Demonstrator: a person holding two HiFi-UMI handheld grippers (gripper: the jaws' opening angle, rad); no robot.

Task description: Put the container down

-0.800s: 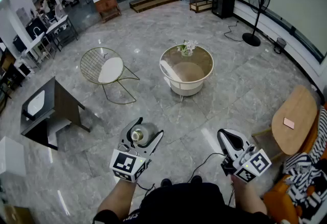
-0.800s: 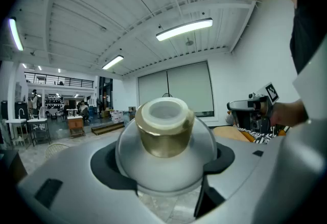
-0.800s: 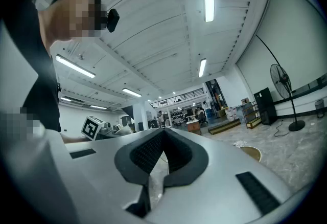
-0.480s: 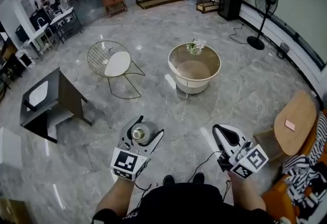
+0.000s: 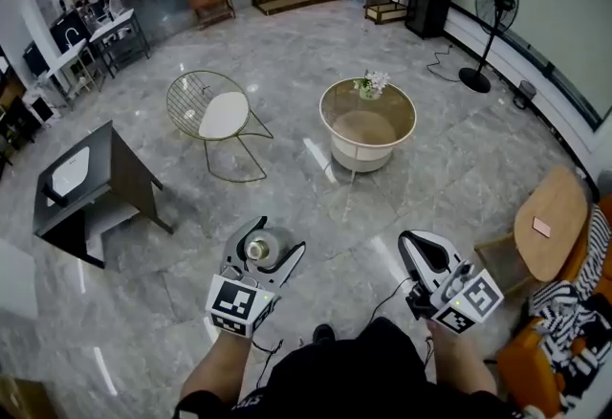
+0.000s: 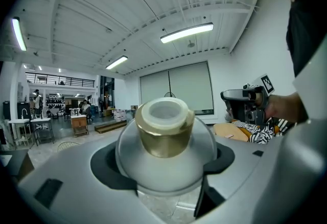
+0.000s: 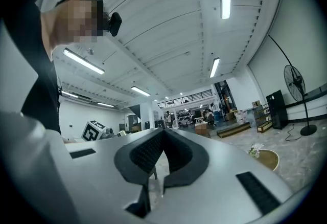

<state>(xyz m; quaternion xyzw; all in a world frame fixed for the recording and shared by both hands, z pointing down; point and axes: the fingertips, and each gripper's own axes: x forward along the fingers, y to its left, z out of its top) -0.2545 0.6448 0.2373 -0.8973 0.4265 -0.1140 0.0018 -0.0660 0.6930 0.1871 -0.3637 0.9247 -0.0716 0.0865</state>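
A round frosted container (image 5: 258, 249) with a gold neck and a white cap sits between the jaws of my left gripper (image 5: 266, 237), low and left of centre in the head view. In the left gripper view the container (image 6: 164, 136) fills the middle, cap tilted up, with the left gripper (image 6: 163, 172) shut on its body from both sides. My right gripper (image 5: 422, 245) hangs at the lower right over the floor, shut with nothing in it. In the right gripper view the right gripper (image 7: 162, 135) has its tips together. Both are held in front of the person's body, above the marble floor.
A round glass table (image 5: 337, 111) with a small flower pot stands ahead. A gold wire chair (image 5: 212, 116) is to its left and a dark side table (image 5: 91, 187) further left. A wooden tabletop (image 5: 550, 226) and a striped cloth lie at the right. A standing fan (image 5: 497, 6) is at the back right.
The head view has shifted a little, so the furniture sits slightly further right in the picture. Both grippers keep their places and the container stays held.
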